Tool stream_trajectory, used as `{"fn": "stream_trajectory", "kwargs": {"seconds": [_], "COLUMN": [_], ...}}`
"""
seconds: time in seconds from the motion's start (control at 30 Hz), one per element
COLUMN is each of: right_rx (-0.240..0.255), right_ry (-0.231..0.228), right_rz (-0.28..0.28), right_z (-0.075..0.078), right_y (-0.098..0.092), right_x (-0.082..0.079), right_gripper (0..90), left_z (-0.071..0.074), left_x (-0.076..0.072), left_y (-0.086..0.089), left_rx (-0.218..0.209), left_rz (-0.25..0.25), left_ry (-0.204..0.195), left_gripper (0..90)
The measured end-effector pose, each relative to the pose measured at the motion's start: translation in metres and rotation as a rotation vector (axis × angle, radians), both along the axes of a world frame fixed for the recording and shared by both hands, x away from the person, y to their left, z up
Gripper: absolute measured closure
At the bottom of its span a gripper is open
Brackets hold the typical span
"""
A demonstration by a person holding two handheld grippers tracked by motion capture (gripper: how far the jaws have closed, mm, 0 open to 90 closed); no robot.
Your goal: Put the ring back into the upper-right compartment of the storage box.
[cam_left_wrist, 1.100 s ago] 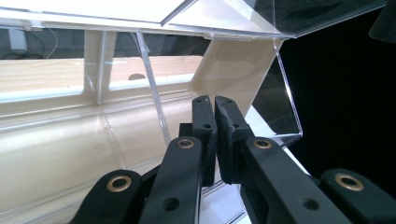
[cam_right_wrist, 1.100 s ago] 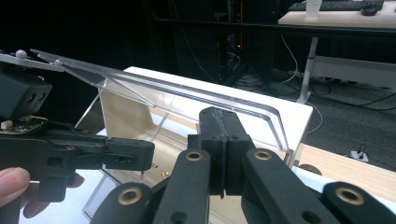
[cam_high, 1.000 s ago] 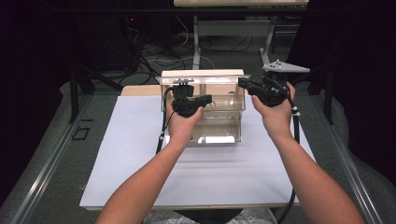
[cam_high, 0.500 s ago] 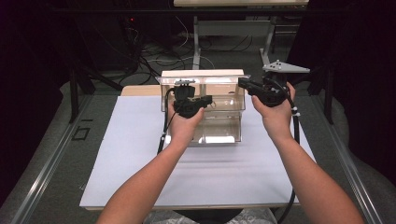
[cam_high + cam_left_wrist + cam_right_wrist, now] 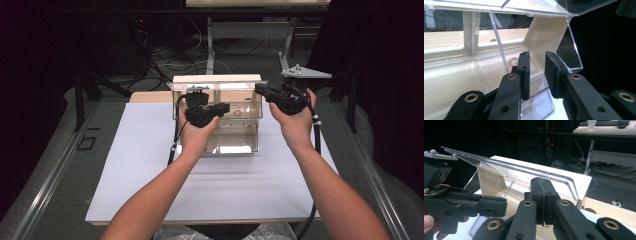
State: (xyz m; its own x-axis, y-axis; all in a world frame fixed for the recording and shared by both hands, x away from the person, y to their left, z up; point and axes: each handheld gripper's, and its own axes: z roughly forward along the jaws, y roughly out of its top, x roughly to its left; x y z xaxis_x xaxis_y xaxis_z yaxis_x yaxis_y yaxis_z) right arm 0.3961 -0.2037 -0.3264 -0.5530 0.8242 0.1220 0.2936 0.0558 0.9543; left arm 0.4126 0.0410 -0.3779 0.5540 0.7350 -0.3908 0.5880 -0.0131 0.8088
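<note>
Left gripper (image 5: 535, 72): black jaws stand a narrow gap apart, having just been opening; nothing lies between the pads, which hover inside the open front of the clear acrylic box (image 5: 499, 32) with its cream back panel. Beyond the left jaw, at centre frame, a small pinkish ring-shaped object (image 5: 513, 60) lies on the box's clear shelf, apart from the pads. Right gripper (image 5: 543, 200): jaws pressed together; whether they pinch the edge of the clear hinged lid (image 5: 524, 171), which runs just behind them from upper left toward centre right, cannot be told. In the high view the box (image 5: 240, 135) sits at centre frame on a large white sheet (image 5: 150, 175) covering the table; the left gripper (image 5: 220, 107) reaches into its left half, and the right gripper (image 5: 262, 90) sits at the box's upper right corner by the lid edge, a grey three-cornered plate (image 5: 306, 73) above it. The small ring (image 5: 238, 112) shows inside the box, right of the left gripper. A wooden board (image 5: 150, 96) lies beneath the box at the back. Room beyond is dark: grey floor, cables (image 5: 165, 60), metal table legs (image 5: 210, 45) at upper centre.
</note>
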Motion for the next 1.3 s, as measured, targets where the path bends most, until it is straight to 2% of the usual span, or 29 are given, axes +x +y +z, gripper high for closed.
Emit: {"fn": "stream_trajectory", "kwargs": {"seconds": [0.53, 0.8, 1.03, 1.07, 1.3], "right_rx": [-0.001, -0.001, -0.005, -0.005, -0.008], "right_ry": [-0.002, 0.000, -0.006, -0.006, -0.005], "right_rz": [0.001, 0.004, 0.002, 0.003, 0.005], "right_z": [-0.001, -0.001, 0.000, 0.000, 0.000], "right_y": [-0.002, -0.002, -0.003, -0.003, -0.003], "right_x": [-0.002, -0.003, -0.004, -0.005, -0.006], "right_gripper": [90.0, 90.0, 90.0, 90.0, 90.0], "left_z": [0.003, 0.008, 0.018, 0.020, 0.032], "left_x": [-0.007, -0.010, -0.014, -0.014, -0.020], "left_y": [0.008, 0.017, 0.029, 0.031, 0.043], "left_rx": [0.003, -0.002, 0.002, 0.007, 0.015], "left_rz": [-0.011, -0.006, 0.007, 0.009, 0.017], "left_ry": [-0.007, -0.015, -0.039, -0.050, -0.067], "left_gripper": [63.8, 62.6, 65.9, 67.0, 73.7]}}
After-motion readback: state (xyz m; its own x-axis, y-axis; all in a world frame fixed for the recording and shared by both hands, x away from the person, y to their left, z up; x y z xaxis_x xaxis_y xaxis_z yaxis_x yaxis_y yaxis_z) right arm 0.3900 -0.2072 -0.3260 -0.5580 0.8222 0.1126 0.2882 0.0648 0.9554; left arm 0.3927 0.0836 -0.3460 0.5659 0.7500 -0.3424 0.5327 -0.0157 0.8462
